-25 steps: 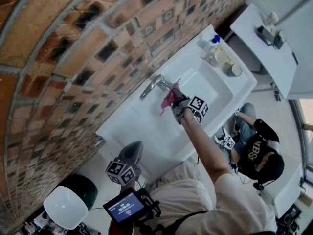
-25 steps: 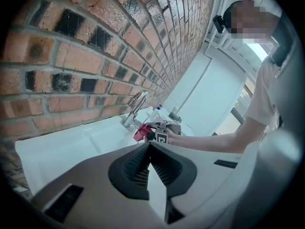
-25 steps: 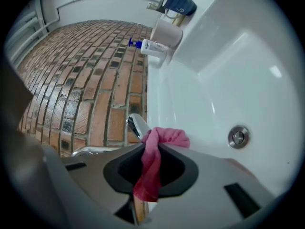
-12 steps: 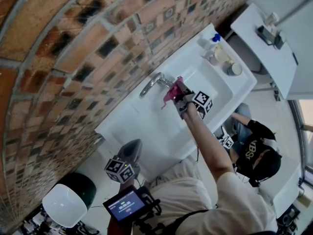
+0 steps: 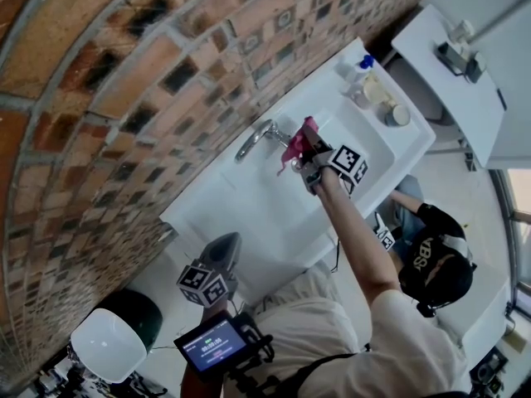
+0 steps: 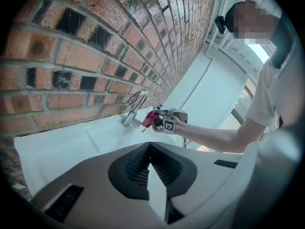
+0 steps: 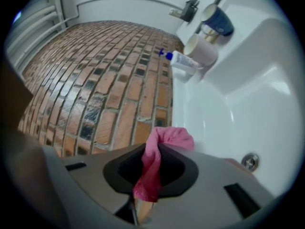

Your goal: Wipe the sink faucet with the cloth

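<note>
At the centre of the head view, the right gripper [image 5: 305,146] holds a pink cloth [image 5: 292,150] pinched between its jaws, just beside the spout end of the chrome faucet [image 5: 254,140] on the white sink [image 5: 249,214]. Whether the cloth touches the metal is unclear. At the lower left, the left gripper [image 5: 222,254] hangs well apart from the faucet, its jaws together on nothing. Wiping seems under way at the spout, and the arch and base likely remain.
</note>
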